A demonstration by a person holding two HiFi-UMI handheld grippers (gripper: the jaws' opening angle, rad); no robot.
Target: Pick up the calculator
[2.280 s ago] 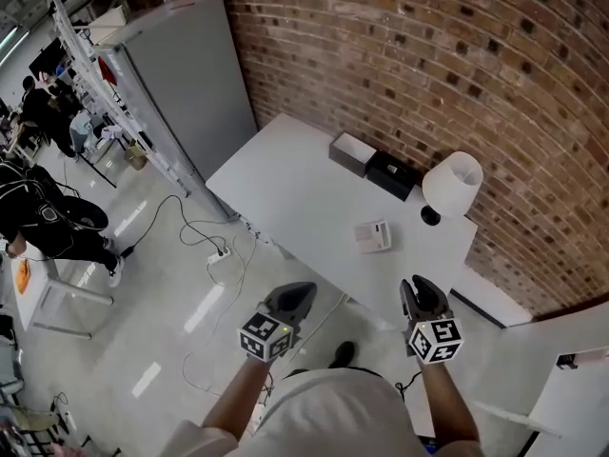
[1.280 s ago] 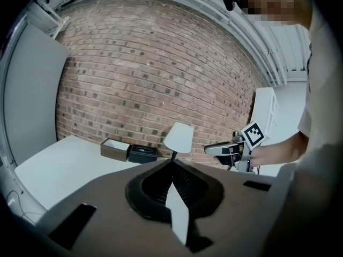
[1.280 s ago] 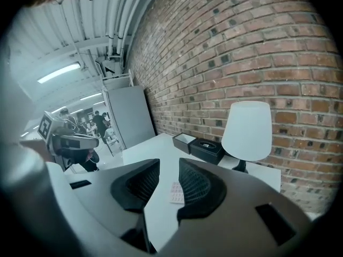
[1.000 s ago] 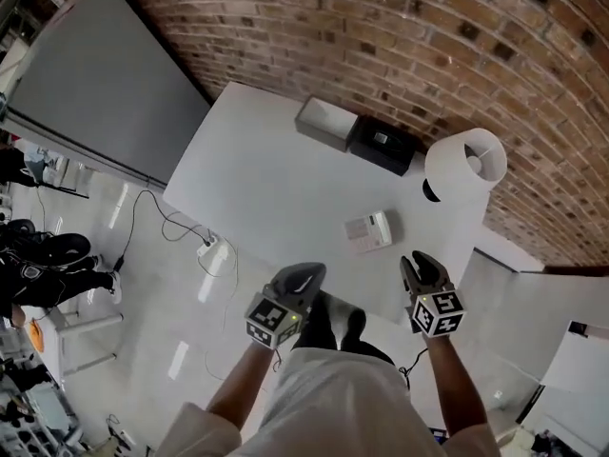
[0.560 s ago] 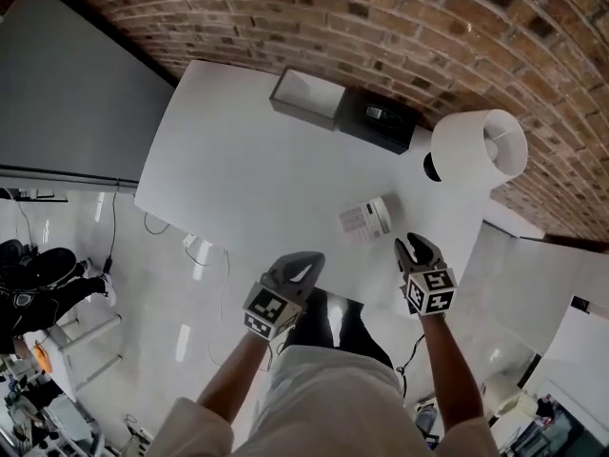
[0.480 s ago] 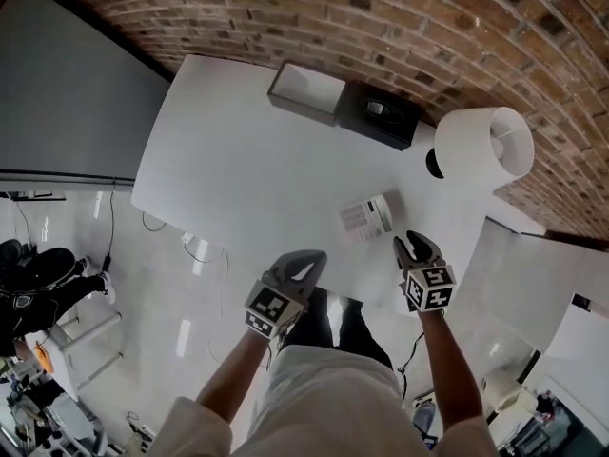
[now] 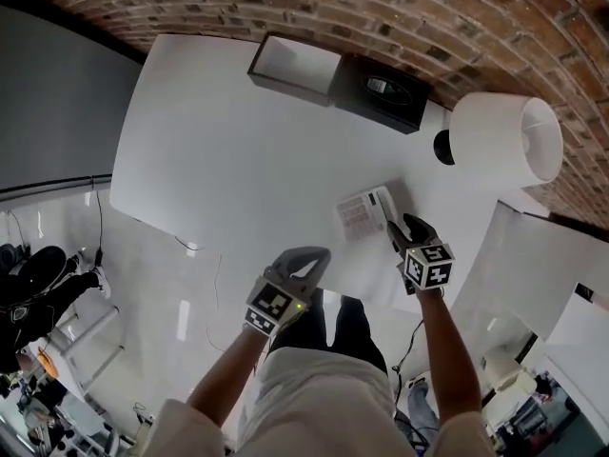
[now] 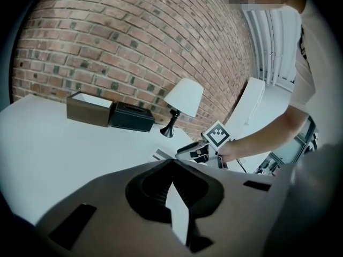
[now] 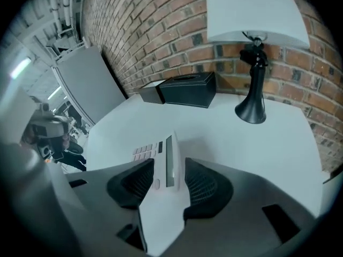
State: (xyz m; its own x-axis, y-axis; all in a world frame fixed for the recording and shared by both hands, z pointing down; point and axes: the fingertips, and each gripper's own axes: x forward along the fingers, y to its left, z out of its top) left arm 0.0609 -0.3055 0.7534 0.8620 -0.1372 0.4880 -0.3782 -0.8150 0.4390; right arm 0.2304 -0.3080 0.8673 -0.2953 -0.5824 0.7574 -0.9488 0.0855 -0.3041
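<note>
In the right gripper view, the ribbed black pads (image 9: 131, 183) of the right gripper (image 9: 170, 163) are seen standing wide apart. They have just been opening, and the display end of the calculator (image 9: 155, 153) lies between them, not yet pressed. The left gripper (image 8: 171, 162) is seen with its tips brought together on nothing, held just off the near edge of the table (image 7: 238, 150).

The calculator lies flat near the table's right front corner, keys up. It is judged to be light and stiff, a thin slab of smooth pale plastic with little height at its edges. A hold across its width, on the two long side edges, is judged best. The pads would have to be brought low enough to catch those thin sides. The glossy casing may slip, though the ribbing should help. A moderate squeeze is thought enough, and the display window is better spared.

The tabletop is matt white and bare around the calculator. Further back stands a lamp (image 9: 252, 15) with a slim black stem, a flared foot and a white cloth-like shade. A black box (image 9: 187, 89) and a brown open box (image 7: 293, 65) are set side by side against the rough brick wall (image 9: 161, 25).
</note>
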